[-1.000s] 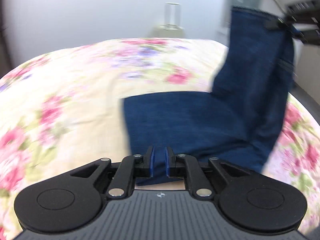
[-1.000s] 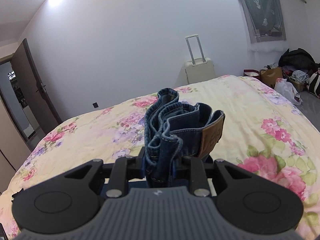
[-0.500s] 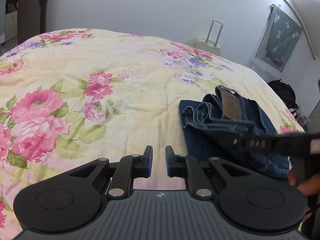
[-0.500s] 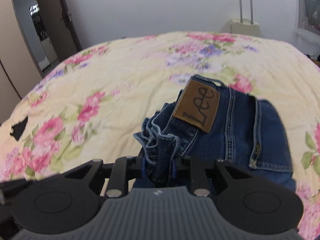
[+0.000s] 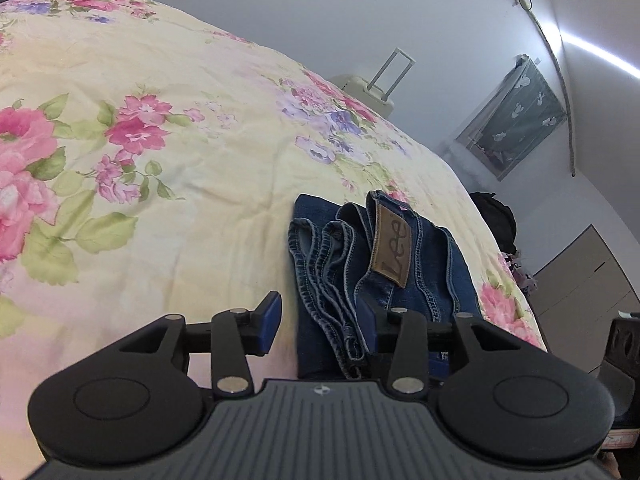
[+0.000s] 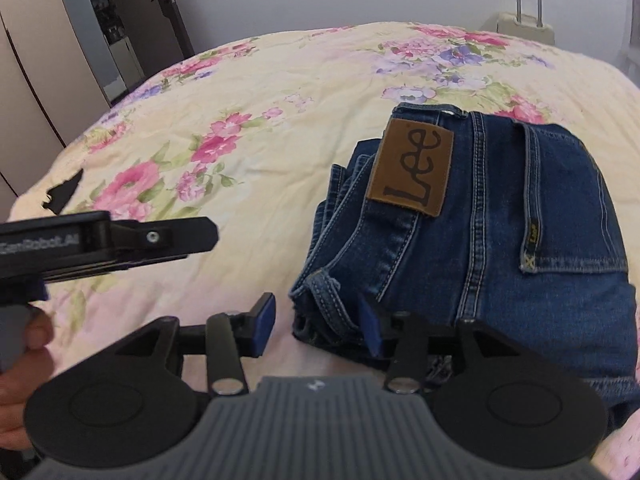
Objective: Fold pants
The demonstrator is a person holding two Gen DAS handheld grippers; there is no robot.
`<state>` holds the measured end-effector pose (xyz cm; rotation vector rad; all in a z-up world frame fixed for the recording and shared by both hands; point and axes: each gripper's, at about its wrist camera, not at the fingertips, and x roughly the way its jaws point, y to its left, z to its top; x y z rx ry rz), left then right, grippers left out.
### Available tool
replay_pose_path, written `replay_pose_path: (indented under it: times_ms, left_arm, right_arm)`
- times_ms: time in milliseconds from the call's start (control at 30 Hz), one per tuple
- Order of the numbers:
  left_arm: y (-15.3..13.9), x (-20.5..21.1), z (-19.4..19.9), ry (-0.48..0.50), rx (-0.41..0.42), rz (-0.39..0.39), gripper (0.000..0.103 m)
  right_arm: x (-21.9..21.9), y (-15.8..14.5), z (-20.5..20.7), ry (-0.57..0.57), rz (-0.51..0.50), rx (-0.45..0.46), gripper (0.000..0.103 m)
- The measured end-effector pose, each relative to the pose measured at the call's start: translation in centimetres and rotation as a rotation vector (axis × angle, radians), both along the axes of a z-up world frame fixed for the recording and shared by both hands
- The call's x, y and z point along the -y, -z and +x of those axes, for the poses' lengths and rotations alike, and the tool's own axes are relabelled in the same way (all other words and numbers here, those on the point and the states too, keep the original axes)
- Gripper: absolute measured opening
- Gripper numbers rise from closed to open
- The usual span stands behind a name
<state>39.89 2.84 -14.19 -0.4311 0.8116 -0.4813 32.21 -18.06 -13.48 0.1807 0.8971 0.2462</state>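
The blue jeans (image 6: 500, 220) lie folded in a stack on the floral bedspread (image 6: 260, 92), brown Lee patch (image 6: 412, 168) facing up. My right gripper (image 6: 316, 328) sits low at the stack's near left corner. Its jaws are opening, the waistband corner lies loose between them by the right finger, and the pads are off the cloth. In the left wrist view the jeans (image 5: 380, 260) lie just ahead. My left gripper (image 5: 318, 326) is also opening, with the stack's hemmed edge between its fingers, unpressed. From the right wrist view the left gripper (image 6: 200, 236) shows side-on at the left.
A cream suitcase (image 6: 524, 24) stands past the bed's far edge. A doorway and wardrobe doors (image 6: 120, 40) are at the left. A black bag (image 5: 496, 216) and a cabinet (image 5: 580, 280) lie beyond the bed's right side. A hand (image 6: 24, 340) holds the left gripper.
The right gripper carried the bunched waistband down onto the folded legs and let go. The left gripper released the cloth, swung over beside the stack, and opened wider.
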Motion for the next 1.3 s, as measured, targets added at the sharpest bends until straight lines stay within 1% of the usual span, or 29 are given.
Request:
replay_pose_path:
  times_ms: [67, 133, 167, 233, 267, 333, 400, 433, 500, 567, 633, 700, 800, 867, 900, 933, 1000, 1033, 1067, 1100, 1133, 1167, 1233, 1267, 1300]
  left_arm:
    - [-0.1, 1.0, 0.8, 0.026, 0.003, -0.007, 0.05]
    - [-0.2, 2.1, 1.7, 0.049, 0.021, 0.009, 0.058]
    - [-0.1, 2.8, 2.3, 0.057, 0.03, 0.018, 0.061]
    - [0.3, 4.0, 3.4, 0.075, 0.03, 0.03, 0.07]
    - [0.7, 4.6, 4.0, 0.086, 0.026, 0.035, 0.071]
    - [1.4, 5.9, 5.2, 0.091, 0.024, 0.052, 0.072]
    - [1.8, 6.9, 6.1, 0.089, 0.035, 0.062, 0.072]
    - [1.9, 7.5, 6.7, 0.093, 0.043, 0.065, 0.072]
    - [1.9, 8.6, 7.7, 0.106, 0.072, 0.08, 0.072]
    - [1.8, 9.7, 8.7, 0.121, 0.098, 0.117, 0.072]
    - [2.0, 10.9, 9.9, 0.154, 0.1, 0.151, 0.072]
    - [2.3, 11.6, 10.9, 0.167, 0.086, 0.161, 0.072]
    - [2.4, 12.4, 11.7, 0.147, 0.072, 0.148, 0.063]
    - [2.1, 13.1, 11.6, 0.132, 0.087, 0.157, 0.057]
    - [1.9, 13.5, 11.5, 0.148, 0.097, 0.156, 0.038]
    - [1.7, 14.2, 11.6, 0.172, 0.082, 0.159, 0.036]
    - [1.5, 15.8, 11.6, 0.166, 0.087, 0.245, 0.036]
    - [1.6, 16.3, 11.8, 0.161, 0.082, 0.269, 0.035]
    - [1.6, 16.4, 11.9, 0.148, 0.069, 0.271, 0.034]
    - [1.4, 16.2, 11.8, 0.128, 0.065, 0.265, 0.026]
    - [1.0, 16.0, 11.5, 0.103, 0.076, 0.257, 0.013]
    - [0.0, 15.9, 10.8, 0.081, 0.106, 0.255, 0.009]
    - [-2.6, 15.8, 8.9, 0.039, 0.188, 0.288, 0.008]
    - [-3.5, 15.7, 8.2, 0.029, 0.216, 0.316, 0.008]
    - [-3.7, 15.6, 8.0, 0.03, 0.218, 0.345, 0.008]
  right_arm:
    - [1.3, -0.7, -1.3, 0.016, 0.029, 0.018, 0.043]
    - [2.9, -1.5, -2.4, 0.05, 0.033, 0.049, 0.043]
    - [3.9, -1.9, -2.7, 0.071, 0.031, 0.065, 0.043]
    - [5.9, -2.5, -3.1, 0.116, 0.022, 0.102, 0.043]
    - [6.9, -2.8, -2.9, 0.129, 0.009, 0.118, 0.043]
    - [8.6, -2.9, -2.4, 0.158, -0.06, 0.145, 0.043]
    - [10.4, -2.7, -1.9, 0.203, -0.14, 0.179, 0.038]
    - [11.4, -2.5, -1.7, 0.225, -0.159, 0.19, 0.035]
    - [13.3, -1.8, -1.2, 0.266, -0.162, 0.193, 0.033]
    - [14.8, -0.9, -0.9, 0.296, -0.152, 0.189, 0.033]
    - [15.9, 0.2, -0.6, 0.318, -0.133, 0.18, 0.033]
    - [16.7, 1.1, -0.5, 0.335, -0.095, 0.175, 0.033]
    - [17.3, 1.9, -0.8, 0.342, -0.069, 0.202, 0.033]
    - [17.7, 2.1, -0.8, 0.344, -0.053, 0.213, 0.033]
    - [18.0, 2.2, -0.9, 0.347, -0.041, 0.217, 0.033]
    - [18.3, 2.3, -1.0, 0.352, -0.031, 0.218, 0.033]
    - [19.2, 2.6, -1.1, 0.377, -0.013, 0.215, 0.033]
    - [19.6, 2.7, -1.2, 0.391, -0.001, 0.208, 0.033]
    - [20.1, 2.8, -1.2, 0.403, 0.011, 0.2, 0.033]
    - [20.4, 2.8, -1.3, 0.41, 0.024, 0.194, 0.033]
    - [20.7, 2.8, -1.3, 0.407, 0.035, 0.189, 0.033]
    - [20.8, 2.9, -1.4, 0.401, 0.041, 0.184, 0.033]
    - [21.0, 2.8, -1.6, 0.4, 0.047, 0.183, 0.033]
    - [21.0, 2.6, -1.8, 0.402, 0.049, 0.19, 0.026]
    - [21.1, 2.3, -2.1, 0.4, 0.049, 0.205, 0.02]
